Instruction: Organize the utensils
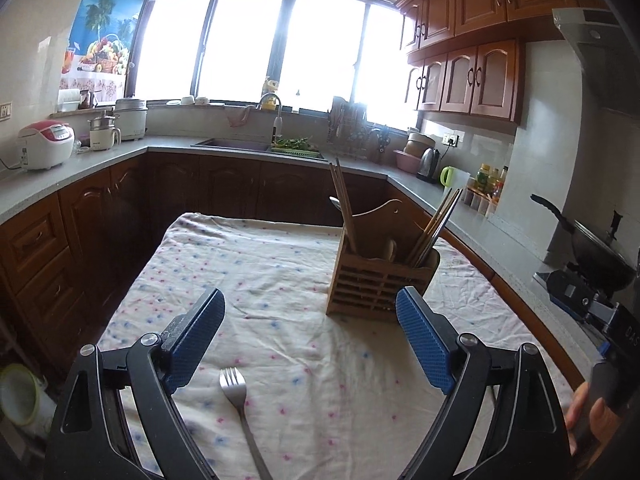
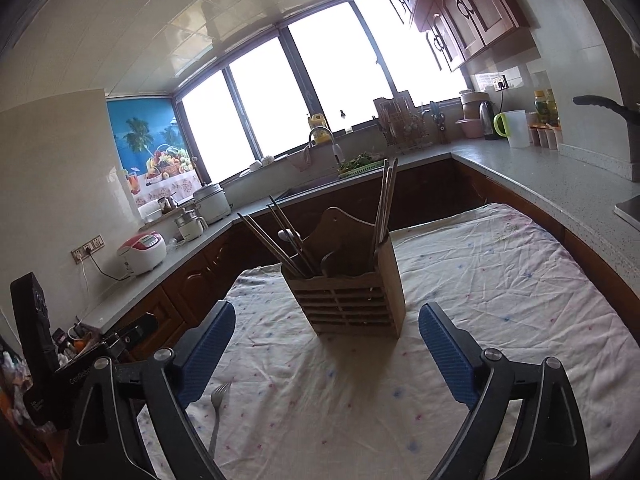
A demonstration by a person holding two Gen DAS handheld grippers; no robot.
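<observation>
Fork (image 1: 236, 394), stainless steel, lay flat on the cloth-covered counter (image 1: 280, 272) with its tines toward the wooden utensil holder (image 1: 378, 280) and its handle running back under the left gripper (image 1: 310, 334); it was the only loose utensil in view. The holder stood upright, well apart from the fork, already carrying chopsticks (image 1: 343, 204) in its left and right compartments and what appeared to be a spoon in the middle. Left fingers (image 1: 200, 334) were spread wide and held nothing; the fork sat between them, nearer the left one. The right gripper (image 2: 326, 346) was likewise fully open and empty, aimed at the holder, with the fork (image 2: 218, 404) off beside its left finger. Assessment: the step in hand was the pick-up of the fork by the left gripper. To do it well, the gripper should be centred over the handle's narrow neck, lowered until the fingers touch the cloth, and closed across the handle's width rather than along it. The thin, flat metal may slip or drag the wrinkled cloth, so closure should be firm and the lift straight up. Insertion should be handle-down into a free compartment, clear of the leaning chopsticks.
</observation>
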